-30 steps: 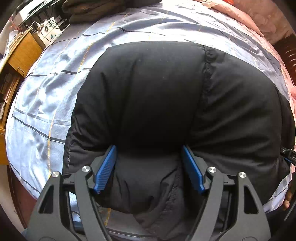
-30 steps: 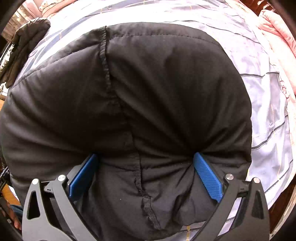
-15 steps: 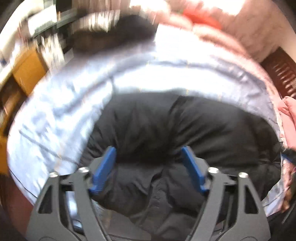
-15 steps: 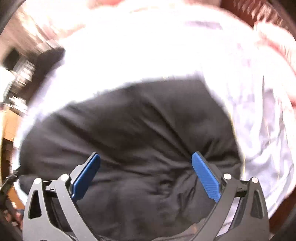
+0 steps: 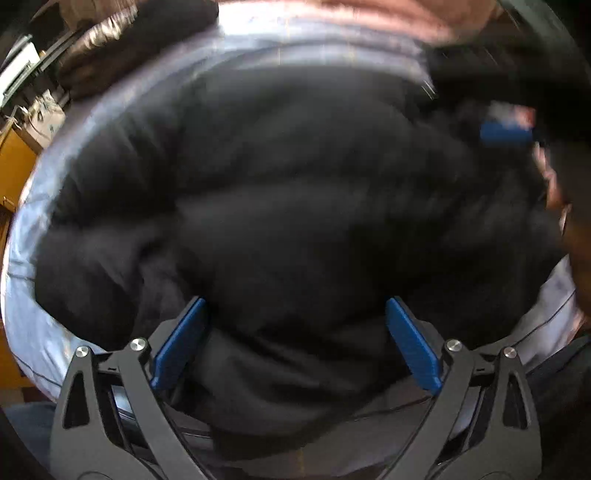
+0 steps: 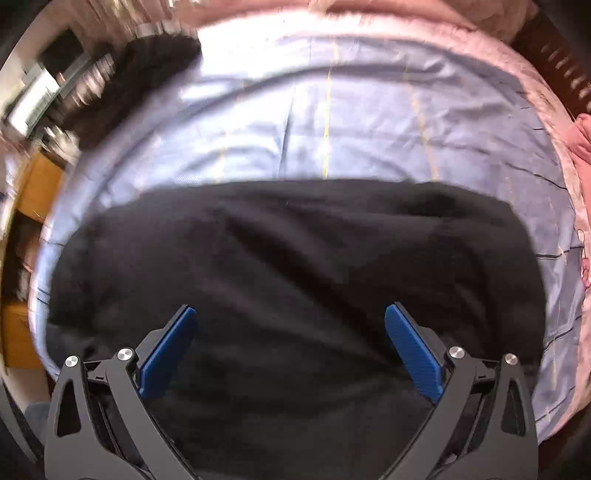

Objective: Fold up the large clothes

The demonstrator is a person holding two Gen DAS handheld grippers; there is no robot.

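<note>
A large black padded jacket (image 5: 295,206) lies bunched on a pale blue striped bedsheet (image 5: 33,332); it also shows in the right wrist view (image 6: 295,258). My left gripper (image 5: 295,314) is open, its blue fingers (image 5: 181,339) wide apart with jacket fabric bulging between them. My right gripper (image 6: 290,317) is open above the jacket, its blue pads (image 6: 413,350) clear of the cloth. The right gripper's blue tip (image 5: 506,133) shows blurred at the upper right of the left wrist view. Both views are blurred.
A dark garment (image 6: 155,62) lies at the bed's far left corner. Pink bedding (image 6: 424,18) runs along the far and right edges. A wooden cabinet (image 6: 37,188) stands left of the bed. The sheet (image 6: 332,122) beyond the jacket is bare.
Both grippers have lifted and pulled back. The right gripper's pads, pressed into the jacket a second ago, now stand clear above it. More of the sheet shows beyond the jacket.
</note>
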